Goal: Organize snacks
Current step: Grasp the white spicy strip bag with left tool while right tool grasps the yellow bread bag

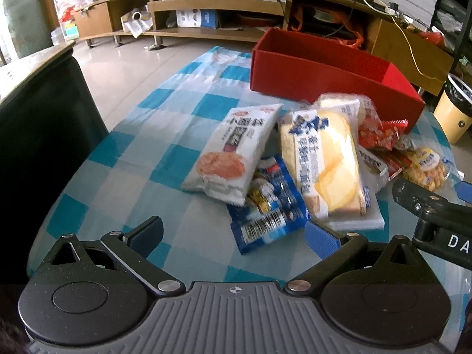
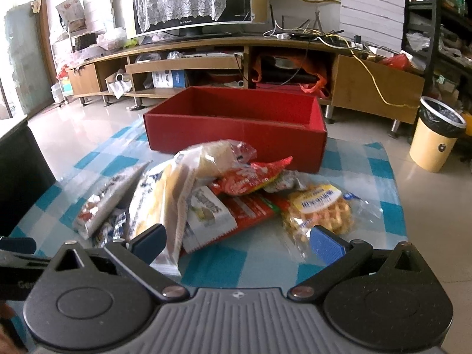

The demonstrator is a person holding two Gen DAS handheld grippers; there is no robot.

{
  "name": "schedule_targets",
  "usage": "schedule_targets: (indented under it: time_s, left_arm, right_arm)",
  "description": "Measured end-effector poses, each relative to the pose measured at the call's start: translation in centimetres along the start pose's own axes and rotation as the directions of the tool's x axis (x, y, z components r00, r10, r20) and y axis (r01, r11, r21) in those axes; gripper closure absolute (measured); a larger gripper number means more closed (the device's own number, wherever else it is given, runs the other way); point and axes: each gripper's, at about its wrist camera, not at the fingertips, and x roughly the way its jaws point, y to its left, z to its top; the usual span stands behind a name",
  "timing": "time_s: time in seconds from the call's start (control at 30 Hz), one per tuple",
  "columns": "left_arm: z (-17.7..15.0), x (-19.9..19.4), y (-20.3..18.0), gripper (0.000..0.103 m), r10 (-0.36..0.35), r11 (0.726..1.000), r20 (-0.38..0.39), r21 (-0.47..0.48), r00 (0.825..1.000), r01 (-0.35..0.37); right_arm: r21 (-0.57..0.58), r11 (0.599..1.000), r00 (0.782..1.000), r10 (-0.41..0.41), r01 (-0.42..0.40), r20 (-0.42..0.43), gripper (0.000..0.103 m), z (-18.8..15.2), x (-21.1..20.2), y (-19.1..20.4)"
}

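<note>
Snack packets are heaped on the checked worktop (image 1: 124,153) just before the empty red box (image 2: 236,126), presumably the intended container. From the left: rice-cracker packet (image 1: 233,150), blue packet (image 1: 268,206), yellow cake packet (image 1: 324,162), waffle packet (image 2: 318,209). Left gripper (image 1: 233,236): fingers spread wide, nothing held, blue packet lying between them. Right gripper (image 2: 239,240): fingers likewise spread, empty.

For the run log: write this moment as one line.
left gripper: open, holds nothing | right gripper: open, holds nothing | snack packets: piled on checked cloth | red box: behind pile, no snacks visible inside
</note>
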Motion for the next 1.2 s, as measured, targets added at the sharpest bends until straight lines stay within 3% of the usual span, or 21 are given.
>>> schedule_targets:
  time_s: [0.33, 0.5, 0.57, 0.83, 0.93, 1.03, 1.2]
  left_arm:
    - [2.2, 0.7, 2.7, 0.000, 0.030, 0.999, -0.022, -0.016, 0.999, -0.030]
    - [2.8, 0.0, 4.2, 0.000, 0.013, 0.999, -0.011, -0.045, 1.000, -0.014]
    - [2.8, 0.0, 4.5, 0.000, -0.002, 0.999, -0.015, -0.055, 1.000, 0.001]
    - [3.2, -0.1, 5.0, 0.001, -0.031, 0.996, -0.021, -0.080, 0.999, 0.029]
    - [3.0, 0.3, 5.2, 0.000, 0.018, 0.997, -0.031, -0.075, 0.999, -0.021]
    - [3.1, 0.5, 6.0, 0.000, -0.023, 0.994, -0.053, -0.112, 0.998, 0.017]
    - [3.2, 0.3, 6.1, 0.000, -0.042, 0.991, -0.048, -0.125, 0.998, 0.036]
  right_arm:
    - [-0.026, 0.998, 0.998, 0.049, -0.049, -0.031, 0.002, 2.5, 3.5, 2.5]
    - [-0.045, 0.994, 0.992, 0.092, -0.096, -0.087, 0.016, 3.0, 5.8, 4.6]
    - [-0.053, 0.993, 0.989, 0.103, -0.110, -0.110, 0.017, 3.1, 6.7, 5.6]
    - [-0.114, 0.993, 0.989, 0.024, -0.042, -0.148, 0.016, 3.6, 9.9, 8.9]
    - [-0.185, 0.983, 0.988, -0.025, -0.003, -0.151, 0.016, 3.2, 10.4, 9.7]
    - [-0.249, 0.968, 0.989, -0.044, 0.008, -0.142, 0.023, 2.8, 10.4, 9.8]
    - [-0.286, 0.957, 0.986, -0.007, -0.041, -0.165, 0.033, 2.4, 8.3, 7.7]
